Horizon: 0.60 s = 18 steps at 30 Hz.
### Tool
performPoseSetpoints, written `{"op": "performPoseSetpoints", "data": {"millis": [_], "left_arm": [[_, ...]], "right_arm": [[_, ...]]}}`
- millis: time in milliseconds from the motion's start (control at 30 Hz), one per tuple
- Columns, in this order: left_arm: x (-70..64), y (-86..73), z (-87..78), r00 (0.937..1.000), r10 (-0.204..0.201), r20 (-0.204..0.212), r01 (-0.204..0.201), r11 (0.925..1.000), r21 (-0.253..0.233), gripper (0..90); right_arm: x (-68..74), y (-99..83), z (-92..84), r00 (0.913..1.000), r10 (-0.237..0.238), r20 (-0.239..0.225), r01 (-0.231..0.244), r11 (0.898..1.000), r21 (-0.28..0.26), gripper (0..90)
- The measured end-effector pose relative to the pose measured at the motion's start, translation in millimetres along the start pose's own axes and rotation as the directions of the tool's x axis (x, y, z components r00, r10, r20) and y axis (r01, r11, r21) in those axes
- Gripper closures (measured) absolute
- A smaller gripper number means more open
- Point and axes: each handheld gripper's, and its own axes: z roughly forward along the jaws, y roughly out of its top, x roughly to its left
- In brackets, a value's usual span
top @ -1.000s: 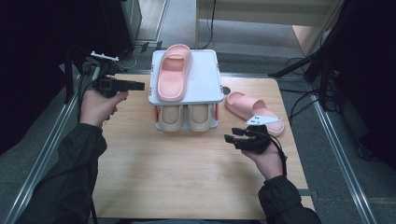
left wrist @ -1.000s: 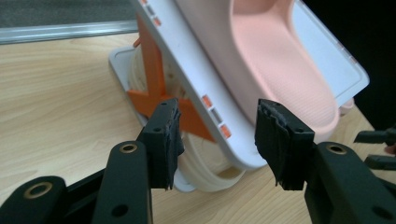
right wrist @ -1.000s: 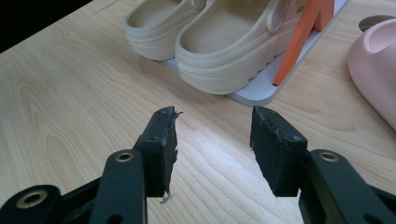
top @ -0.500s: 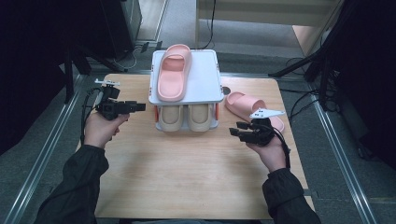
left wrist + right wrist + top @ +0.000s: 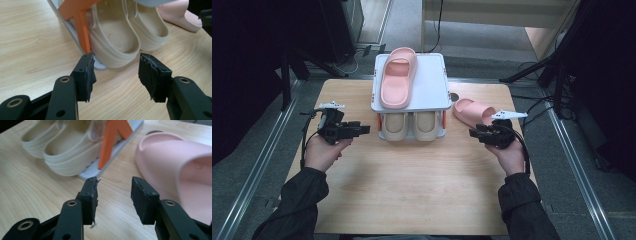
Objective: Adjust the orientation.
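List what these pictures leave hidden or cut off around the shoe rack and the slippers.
- High view: the top shelf covers the beige slippers except their front ends.
- High view: the right claw and hand hide the near end of the pink slipper on the table.
- Right claw view: the same slipper runs off the right edge.
- Left claw view: the rack's orange post is cut off at the top edge.

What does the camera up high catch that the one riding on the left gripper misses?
Only the high view takes in the pink slipper on top of the rack, the rack's white top shelf, both of the person's hands, the right gripper and the floor around the table. Only the left gripper view gives a close look at the left gripper with its jaws apart and empty, plus the rack's orange leg. Both share the beige slippers on the lower shelf, the pink slipper on the table and the wooden table.
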Motion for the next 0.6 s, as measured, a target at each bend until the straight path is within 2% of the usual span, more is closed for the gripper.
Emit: {"op": "performPoseSetpoints", "data": {"millis": [67,133,200,300,433,600], "left_arm": [[-0.6,-3.6,-1.2,1.0,0.002,0.004,-0.002,1.0,-0.007,46.5],[-2.1,-6.9,-2.3,0.9999,0.01,0.004,-0.009,0.9999,-0.011,46.5],[-2.8,-10.1,-2.9,0.9998,0.02,0.002,-0.02,0.9997,-0.014,46.6],[-2.7,-13.9,-2.4,0.9999,0.012,0.006,-0.012,0.9998,-0.014,46.5],[-1.9,-18.1,-2.5,0.9999,0.015,0.003,-0.015,0.9997,-0.019,46.3],[0.5,-22.4,-6.9,0.9999,0.012,0.004,-0.011,0.9997,-0.022,46.1]], "right_arm": [[-5.1,0.3,-0.6,0.9998,-0.009,0.018,0.009,1.0,0.008,64.4],[-10.7,0.3,-1.7,0.9993,-0.011,0.037,0.01,1.0,0.016,73.9],[-17.3,0.0,-3.1,0.9985,0.004,0.055,-0.005,1.0,0.015,81.1],[-27.6,-1.0,-3.8,0.9953,0.019,0.094,-0.02,1.0,0.012,90.0],[-38.5,-2.6,2.1,0.9901,0.035,0.136,-0.038,0.999,0.015,90.0],[-45.1,-2.1,10.3,0.9826,0.052,0.178,-0.056,0.998,0.019,90.0]]}}
